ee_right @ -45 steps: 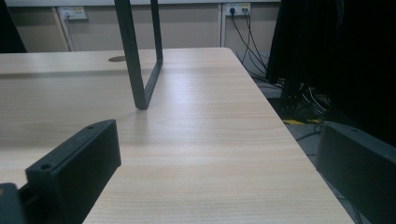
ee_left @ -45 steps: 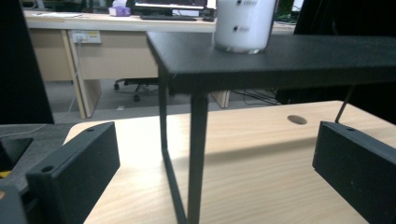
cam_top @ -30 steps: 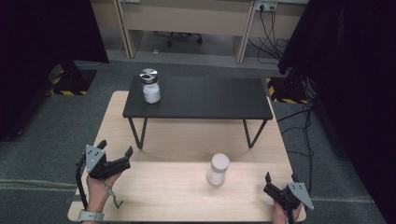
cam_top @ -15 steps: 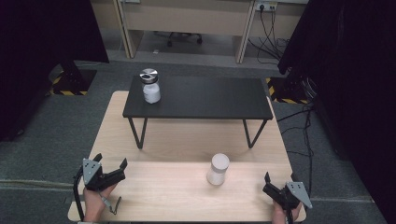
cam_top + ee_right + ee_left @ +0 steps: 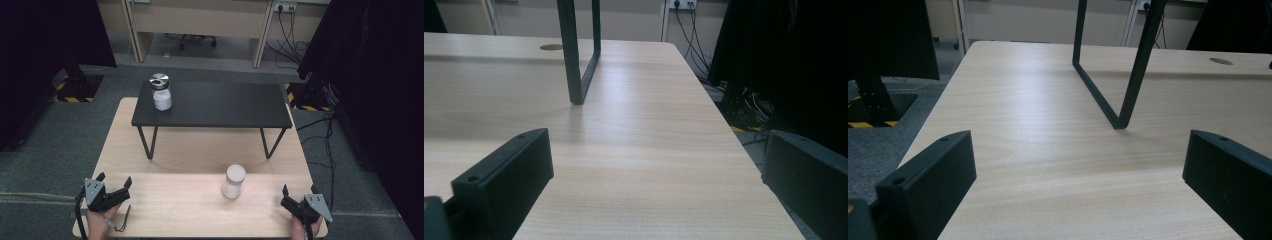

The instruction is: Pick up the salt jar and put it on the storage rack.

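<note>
A wooden table [image 5: 165, 205] carries a white jar [image 5: 233, 181] and a black stand [image 5: 215, 105].

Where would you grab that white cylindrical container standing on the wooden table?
Around the middle of the white cylindrical container, coming level from the right gripper, the nearer one. It stands upright with straight round sides and open table around it.

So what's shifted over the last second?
The left gripper slid back toward the person and the near table edge, fingers open, nothing taken. The right gripper, the white canister and the jar on the black shelf stayed put.
</note>
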`<act>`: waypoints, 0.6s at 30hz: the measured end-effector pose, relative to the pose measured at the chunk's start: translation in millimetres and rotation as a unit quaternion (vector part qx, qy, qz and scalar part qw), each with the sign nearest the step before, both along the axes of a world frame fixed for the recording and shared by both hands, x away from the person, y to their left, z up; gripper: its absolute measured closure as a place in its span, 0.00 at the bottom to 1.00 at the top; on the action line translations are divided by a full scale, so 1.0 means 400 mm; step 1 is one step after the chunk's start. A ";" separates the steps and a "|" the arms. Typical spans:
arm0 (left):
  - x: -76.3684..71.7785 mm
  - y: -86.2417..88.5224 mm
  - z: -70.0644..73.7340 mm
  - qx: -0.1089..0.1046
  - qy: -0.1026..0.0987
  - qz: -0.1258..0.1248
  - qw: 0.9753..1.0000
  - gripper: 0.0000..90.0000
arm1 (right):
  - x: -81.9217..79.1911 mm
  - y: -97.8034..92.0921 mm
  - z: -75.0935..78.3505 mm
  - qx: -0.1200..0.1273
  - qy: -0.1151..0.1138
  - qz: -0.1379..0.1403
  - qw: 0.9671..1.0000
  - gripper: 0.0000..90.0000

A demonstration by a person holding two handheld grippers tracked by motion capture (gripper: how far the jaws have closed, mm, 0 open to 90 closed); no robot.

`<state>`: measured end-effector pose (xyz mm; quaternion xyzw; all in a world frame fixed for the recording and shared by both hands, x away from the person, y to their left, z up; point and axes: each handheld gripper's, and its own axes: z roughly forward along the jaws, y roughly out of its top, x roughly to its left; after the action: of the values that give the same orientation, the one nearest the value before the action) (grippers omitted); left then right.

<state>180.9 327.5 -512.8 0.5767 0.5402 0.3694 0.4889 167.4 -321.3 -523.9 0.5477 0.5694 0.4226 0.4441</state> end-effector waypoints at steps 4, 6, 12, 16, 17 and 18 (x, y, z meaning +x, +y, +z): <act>0.000 0.005 -0.009 -0.005 0.001 0.003 1.000 0.00 | 0.001 0.002 0.001 -0.004 0.002 0.000 1.000 0.00; -0.002 0.006 -0.014 -0.006 -0.007 0.002 1.000 0.00 | 0.002 0.003 0.002 -0.005 0.003 0.000 1.000 0.00; -0.010 0.005 -0.027 -0.008 -0.020 0.003 1.000 0.00 | 0.003 0.004 0.003 -0.010 0.005 0.001 1.000 0.00; -0.018 0.005 -0.036 -0.009 -0.030 0.006 0.999 0.00 | 0.003 0.005 0.003 -0.017 0.006 0.006 1.000 0.00; -0.018 0.005 -0.036 -0.009 -0.030 0.006 0.999 0.00 | 0.003 0.005 0.003 -0.017 0.006 0.006 1.000 0.00; -0.018 0.004 -0.036 -0.008 -0.030 0.007 0.999 0.00 | 0.003 0.005 0.003 -0.019 0.006 0.008 1.000 0.00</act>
<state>173.7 329.0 -527.0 0.5577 0.5322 0.3856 0.5069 168.7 -319.1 -522.6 0.5376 0.5842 0.4117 0.4475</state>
